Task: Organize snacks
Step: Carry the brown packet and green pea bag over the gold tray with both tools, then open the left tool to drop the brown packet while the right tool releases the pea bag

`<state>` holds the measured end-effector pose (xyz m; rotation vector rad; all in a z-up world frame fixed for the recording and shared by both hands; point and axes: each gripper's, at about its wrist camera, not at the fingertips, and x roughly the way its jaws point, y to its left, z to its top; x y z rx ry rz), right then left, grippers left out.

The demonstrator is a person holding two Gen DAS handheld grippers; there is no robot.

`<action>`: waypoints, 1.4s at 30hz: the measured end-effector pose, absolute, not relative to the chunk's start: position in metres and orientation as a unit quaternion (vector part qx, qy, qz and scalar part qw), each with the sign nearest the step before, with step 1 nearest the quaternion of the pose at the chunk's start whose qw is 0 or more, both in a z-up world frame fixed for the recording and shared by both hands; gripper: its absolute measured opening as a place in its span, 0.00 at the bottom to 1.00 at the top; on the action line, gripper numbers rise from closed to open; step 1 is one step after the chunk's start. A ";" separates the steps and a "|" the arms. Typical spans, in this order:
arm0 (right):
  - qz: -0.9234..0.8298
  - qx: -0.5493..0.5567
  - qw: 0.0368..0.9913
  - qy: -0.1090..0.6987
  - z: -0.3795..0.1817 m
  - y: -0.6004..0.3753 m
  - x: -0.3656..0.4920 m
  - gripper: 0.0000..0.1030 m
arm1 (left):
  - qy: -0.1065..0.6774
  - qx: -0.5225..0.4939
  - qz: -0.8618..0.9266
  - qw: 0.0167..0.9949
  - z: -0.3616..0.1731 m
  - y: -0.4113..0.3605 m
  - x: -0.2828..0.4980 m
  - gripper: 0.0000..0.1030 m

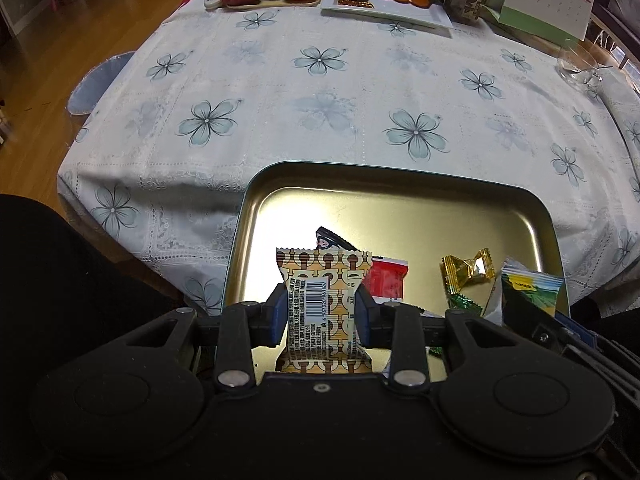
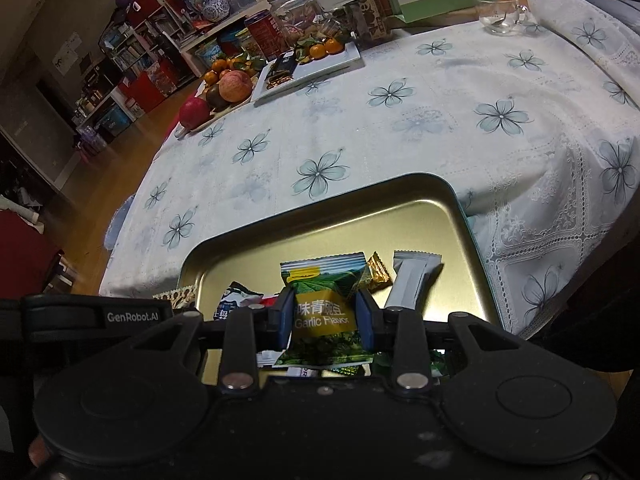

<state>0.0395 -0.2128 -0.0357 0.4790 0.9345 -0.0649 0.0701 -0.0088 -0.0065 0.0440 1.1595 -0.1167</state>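
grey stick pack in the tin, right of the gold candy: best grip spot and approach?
Take the grey stick pack across its narrow middle, coming from above with the jaws spanning its short width. It looks to lie fairly flat in the gold tin, long and slim, with crimped ends that flare wider; the middle is the thinnest span. The right gripper must first release the green garlic pea packet.

left tongs [image 1: 320, 312] clamped; right tongs [image 2: 325, 316] clamped

A flower-print cloth [image 1: 320, 92] covers the desk; wooden floor [image 1: 100, 32] lies beside it, crowded bookshelves [image 2: 132, 48] beyond.
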 end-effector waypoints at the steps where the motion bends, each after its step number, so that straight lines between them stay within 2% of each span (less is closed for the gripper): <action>1: -0.035 0.220 0.868 0.444 -0.036 -0.212 0.041 0.33 | 0.545 0.023 -0.056 0.836 -0.008 -0.009 0.073 0.41; 17: -0.045 0.161 0.903 0.397 -0.016 -0.223 0.101 0.33 | 0.476 0.044 -0.063 0.876 -0.006 -0.025 0.117 0.41; 25: -0.076 0.240 0.875 0.413 -0.040 -0.234 0.098 0.34 | 0.514 0.012 -0.073 0.854 -0.027 -0.027 0.115 0.41; 42: -0.076 0.238 0.872 0.421 -0.051 -0.224 0.094 0.34 | 0.513 0.043 -0.052 0.856 -0.035 -0.036 0.115 0.42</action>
